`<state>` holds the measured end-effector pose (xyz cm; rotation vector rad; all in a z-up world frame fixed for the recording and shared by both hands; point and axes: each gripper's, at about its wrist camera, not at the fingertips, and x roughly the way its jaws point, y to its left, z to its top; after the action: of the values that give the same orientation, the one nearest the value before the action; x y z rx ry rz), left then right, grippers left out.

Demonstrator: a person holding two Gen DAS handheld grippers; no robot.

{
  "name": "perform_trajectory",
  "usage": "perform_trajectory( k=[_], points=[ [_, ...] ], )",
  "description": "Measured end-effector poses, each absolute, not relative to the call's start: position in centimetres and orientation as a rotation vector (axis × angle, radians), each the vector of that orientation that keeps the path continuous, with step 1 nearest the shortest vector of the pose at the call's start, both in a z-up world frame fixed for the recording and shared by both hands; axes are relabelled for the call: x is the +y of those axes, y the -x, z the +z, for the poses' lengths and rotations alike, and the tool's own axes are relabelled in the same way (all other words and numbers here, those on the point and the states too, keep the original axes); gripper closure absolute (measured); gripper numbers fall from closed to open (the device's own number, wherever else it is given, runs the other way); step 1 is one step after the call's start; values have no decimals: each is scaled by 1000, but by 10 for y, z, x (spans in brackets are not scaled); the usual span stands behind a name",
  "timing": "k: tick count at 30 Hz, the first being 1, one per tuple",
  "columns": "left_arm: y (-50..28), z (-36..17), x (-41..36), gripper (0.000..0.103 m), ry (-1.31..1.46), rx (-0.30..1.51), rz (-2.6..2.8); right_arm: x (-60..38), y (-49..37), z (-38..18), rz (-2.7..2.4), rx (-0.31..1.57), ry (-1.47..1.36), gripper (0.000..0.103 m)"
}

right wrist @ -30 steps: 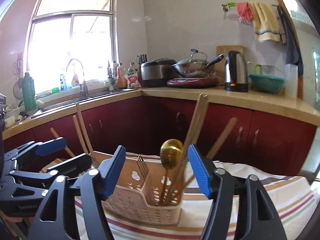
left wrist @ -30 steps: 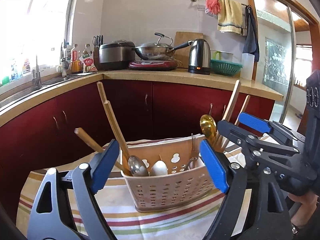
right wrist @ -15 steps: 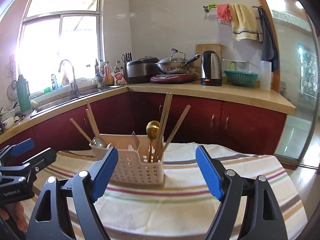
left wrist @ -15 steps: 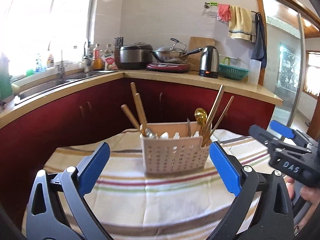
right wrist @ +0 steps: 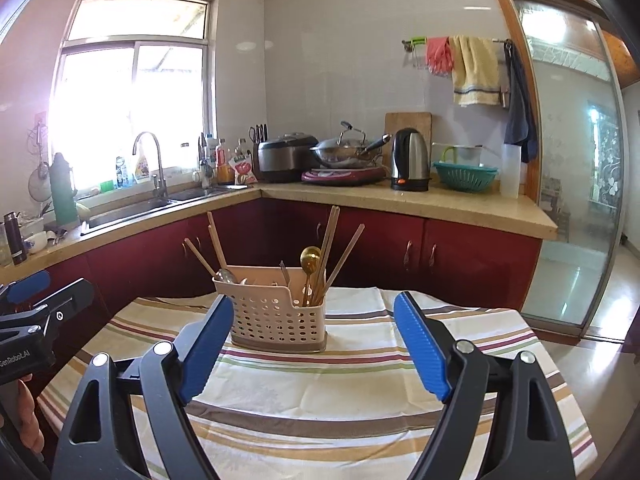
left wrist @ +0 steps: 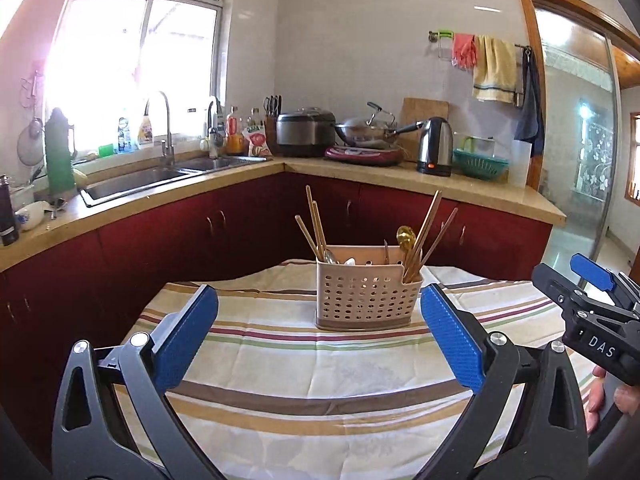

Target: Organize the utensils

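Both grippers, left [left wrist: 319,328] and right [right wrist: 314,344], have backed off from caddy [left wrist: 368,294], jaws open, empty; utensils [left wrist: 416,240] look sorted, task likely finished.

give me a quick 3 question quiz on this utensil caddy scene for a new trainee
1. True or false: the left gripper is shut on a chopstick.
2. Multiple choice: the gold spoon stands in the caddy with its bowl (A) up, (B) down, (C) lying flat on the striped cloth.
3. Fill in: the right gripper holds ____.

Key
1. False: its jaws are open and empty, short of the caddy.
2. A: bowl up, in the end compartment nearest the door, beside long wooden chopsticks.
3. Nothing: its jaws are open.
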<state>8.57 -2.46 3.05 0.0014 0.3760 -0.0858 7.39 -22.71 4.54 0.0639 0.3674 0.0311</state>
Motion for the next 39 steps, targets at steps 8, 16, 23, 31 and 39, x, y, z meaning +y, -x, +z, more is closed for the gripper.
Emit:
perform_trajectory(
  k=[8, 16, 23, 31, 39],
  points=[
    [-60, 42, -25, 4, -1, 339, -87, -223, -54, 53, 34, 338, -51, 23],
    [-52, 45, -21, 4, 11, 329, -80, -218, -45, 56, 35, 321, -45, 23],
    [-49, 44, -14, 4, 28, 332, -75, -214, -42, 56, 39, 318, -38, 22],
    [-48, 43, -9, 4, 36, 337, -63, -213, -39, 56, 42, 320, -35, 22],
    [-51, 43, -8, 4, 30, 356, -49, -213, -38, 58, 43, 324, -34, 22]
  ],
)
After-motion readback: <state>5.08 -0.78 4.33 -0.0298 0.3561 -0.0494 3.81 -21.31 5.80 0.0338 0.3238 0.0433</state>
